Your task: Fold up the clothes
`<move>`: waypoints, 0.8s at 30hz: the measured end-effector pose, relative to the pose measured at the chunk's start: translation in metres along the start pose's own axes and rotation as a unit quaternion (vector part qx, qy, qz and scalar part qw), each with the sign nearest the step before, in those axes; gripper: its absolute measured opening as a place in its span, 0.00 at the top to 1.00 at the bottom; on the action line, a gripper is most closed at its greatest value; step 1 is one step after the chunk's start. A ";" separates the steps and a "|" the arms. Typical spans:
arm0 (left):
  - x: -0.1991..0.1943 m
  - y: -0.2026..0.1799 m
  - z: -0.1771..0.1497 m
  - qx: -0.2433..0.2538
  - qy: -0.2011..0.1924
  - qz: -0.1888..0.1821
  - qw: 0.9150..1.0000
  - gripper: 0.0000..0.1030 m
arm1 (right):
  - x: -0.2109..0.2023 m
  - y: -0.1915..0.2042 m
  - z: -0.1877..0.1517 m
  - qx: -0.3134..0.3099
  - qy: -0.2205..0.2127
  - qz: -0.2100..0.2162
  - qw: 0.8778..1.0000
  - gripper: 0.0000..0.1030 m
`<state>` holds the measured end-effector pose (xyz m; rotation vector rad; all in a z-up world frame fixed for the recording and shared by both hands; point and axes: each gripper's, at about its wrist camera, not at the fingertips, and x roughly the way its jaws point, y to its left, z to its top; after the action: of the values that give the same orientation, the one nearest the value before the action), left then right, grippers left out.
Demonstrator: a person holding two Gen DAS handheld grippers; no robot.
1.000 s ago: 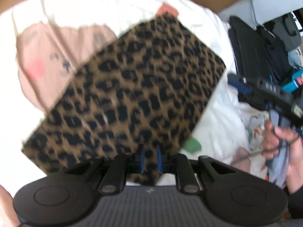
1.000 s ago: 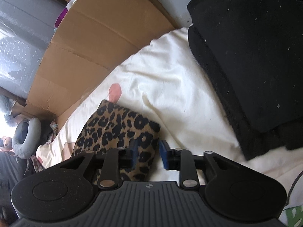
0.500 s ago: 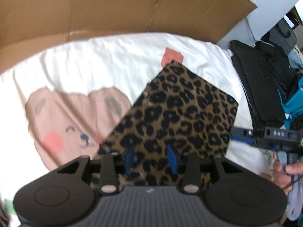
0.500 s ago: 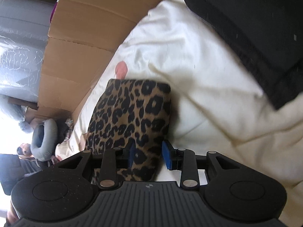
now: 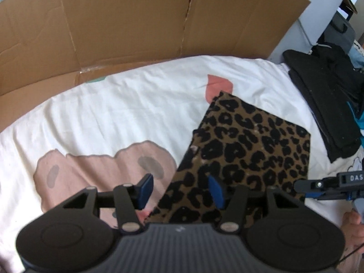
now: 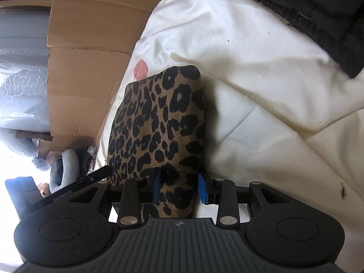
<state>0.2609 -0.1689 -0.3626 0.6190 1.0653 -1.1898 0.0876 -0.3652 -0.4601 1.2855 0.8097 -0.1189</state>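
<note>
A folded leopard-print cloth (image 5: 250, 150) lies on a white bed sheet (image 5: 113, 113) with a pink bear print. My left gripper (image 5: 180, 191) hovers over the cloth's near left corner. Its jaws are opening, and the blue pads (image 5: 145, 190) stand apart from the fabric, one over the bear print and one over the cloth. My right gripper (image 6: 179, 187) is shut on the near edge of the leopard-print cloth (image 6: 157, 122), which fills the gap between its pads. From the left wrist view, that right gripper (image 5: 318, 185) reaches in at the cloth's right corner.
A brown cardboard wall (image 5: 136, 22) stands behind the bed. A stack of black folded clothes (image 5: 327, 113) lies at the sheet's right side, also black clothes (image 6: 318, 11). A person's hand (image 5: 352, 223) holds the right gripper. One left gripper finger (image 6: 91, 177) pokes in.
My left gripper has let go of the cloth and opened wide. The cloth has come down flat on the sheet. My right gripper rolled and sank, still holding the edge.
</note>
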 end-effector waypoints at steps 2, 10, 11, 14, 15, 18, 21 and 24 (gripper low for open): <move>0.004 0.002 0.000 -0.004 0.000 -0.006 1.000 0.45 | 0.002 -0.003 0.001 0.014 -0.005 0.007 1.000 0.66; 0.021 0.014 0.004 -0.035 -0.010 -0.064 0.997 0.45 | 0.009 -0.008 0.002 0.041 -0.020 0.026 0.999 0.67; 0.022 0.014 0.005 -0.036 -0.009 -0.070 0.997 0.45 | 0.009 -0.008 0.002 0.040 -0.020 0.026 0.999 0.67; 0.026 0.016 0.006 -0.042 -0.005 -0.083 0.996 0.45 | 0.010 -0.008 0.002 0.036 -0.019 0.027 0.999 0.65; 0.028 0.016 0.006 -0.045 -0.002 -0.087 0.995 0.45 | 0.010 -0.008 0.002 0.035 -0.019 0.027 0.999 0.67; 0.035 0.020 0.004 -0.059 0.007 -0.099 0.993 0.45 | 0.011 -0.009 0.003 0.032 -0.018 0.029 0.999 0.86; 0.038 0.024 0.002 -0.074 0.006 -0.106 0.992 0.50 | 0.008 -0.010 0.004 0.041 -0.021 0.037 0.998 0.94; 0.036 0.026 0.002 -0.079 0.007 -0.107 0.991 0.58 | 0.003 -0.006 0.006 0.037 -0.027 0.037 0.998 0.95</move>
<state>0.2862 -0.1779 -0.3980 0.3969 1.2484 -1.2710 0.0897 -0.3719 -0.4668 1.3740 0.7159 -0.1245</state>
